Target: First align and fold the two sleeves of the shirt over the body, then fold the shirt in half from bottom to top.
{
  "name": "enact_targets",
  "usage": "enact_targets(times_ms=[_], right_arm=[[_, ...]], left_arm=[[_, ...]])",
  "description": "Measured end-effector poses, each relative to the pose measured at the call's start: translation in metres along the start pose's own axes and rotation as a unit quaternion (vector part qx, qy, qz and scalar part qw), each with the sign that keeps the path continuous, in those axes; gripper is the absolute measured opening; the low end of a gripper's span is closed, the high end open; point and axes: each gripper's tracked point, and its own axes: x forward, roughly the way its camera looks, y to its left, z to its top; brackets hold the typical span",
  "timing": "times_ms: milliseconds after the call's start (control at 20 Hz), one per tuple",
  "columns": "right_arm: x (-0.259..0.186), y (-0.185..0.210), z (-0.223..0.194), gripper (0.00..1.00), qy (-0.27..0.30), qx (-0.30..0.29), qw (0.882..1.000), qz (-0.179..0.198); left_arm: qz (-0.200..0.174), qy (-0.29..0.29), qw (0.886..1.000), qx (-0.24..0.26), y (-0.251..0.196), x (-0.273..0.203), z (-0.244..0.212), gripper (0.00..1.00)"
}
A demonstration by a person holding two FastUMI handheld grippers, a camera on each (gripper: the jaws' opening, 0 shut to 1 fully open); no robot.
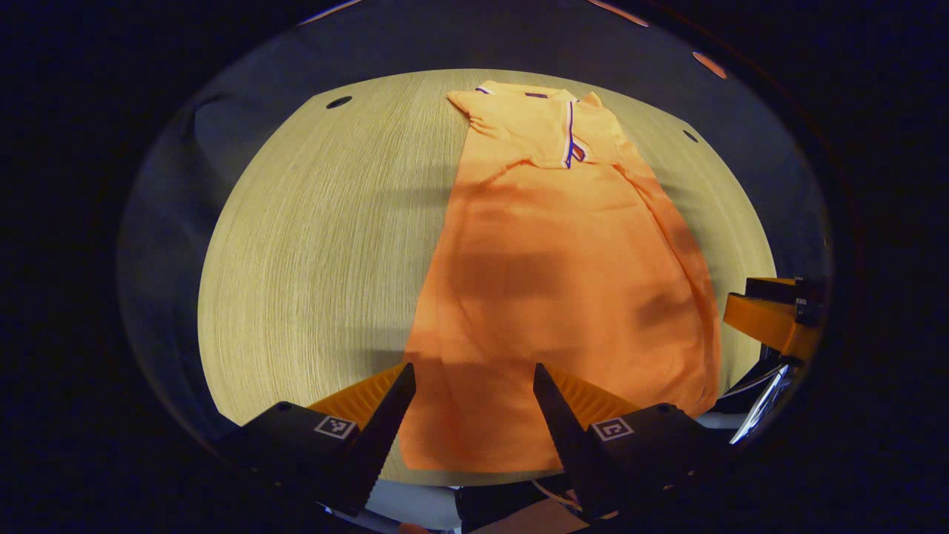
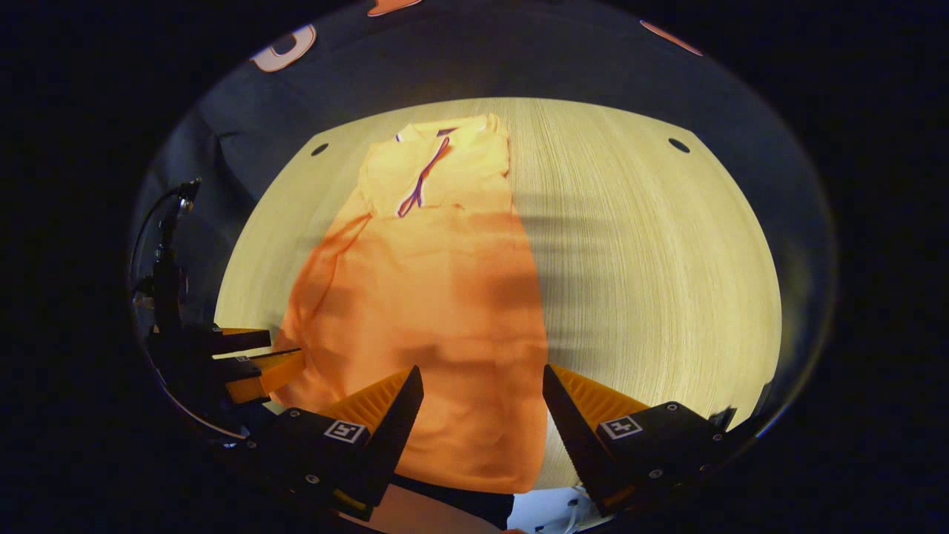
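Both sleeves of the orange short-sleeved polo shirt w/ purple-and-white collar trim point(image 1: 556, 289) look already folded in over the body, judging by the narrow, straight-sided strip it makes; so step 1 seems done and the bottom-to-top half fold is what's left. Shirt lies flat, lengthwise on the pale wood-grain round table point(image 1: 311, 245), collar at the far end, hem at the near edge. Left gripper point(image 1: 474, 404) hovers over the hem's left corner area, jaws wide apart, nothing held; right gripper point(image 2: 482, 408) sits over the hem's right part, also wide apart and empty. Neither touches fabric as far as can be told. In the left gripper view the other gripper is cut off at the rim, its jaws unreadable there. Hem's very edge drops past the table edge, partly hidden by the fingers; sleeve layers underneath hard to make out, shadows blur the folds.
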Motion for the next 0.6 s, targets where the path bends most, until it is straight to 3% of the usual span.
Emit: enact_targets(times_ms=[300, 600], right_arm=[[0.008, 0.006, -0.089, 0.99, 0.099, -0.013, 0.995, -0.008], [0.017, -0.006, -0.110, 1.00, 0.121, 0.001, 0.992, -0.040]], left_arm=[[0.006, 0.037, 0.999, 0.007, -0.003, -0.006, -0.050, 0.99], [0.020, 0.065, 0.998, 0.013, -0.005, 0.002, -0.076, 0.99]])
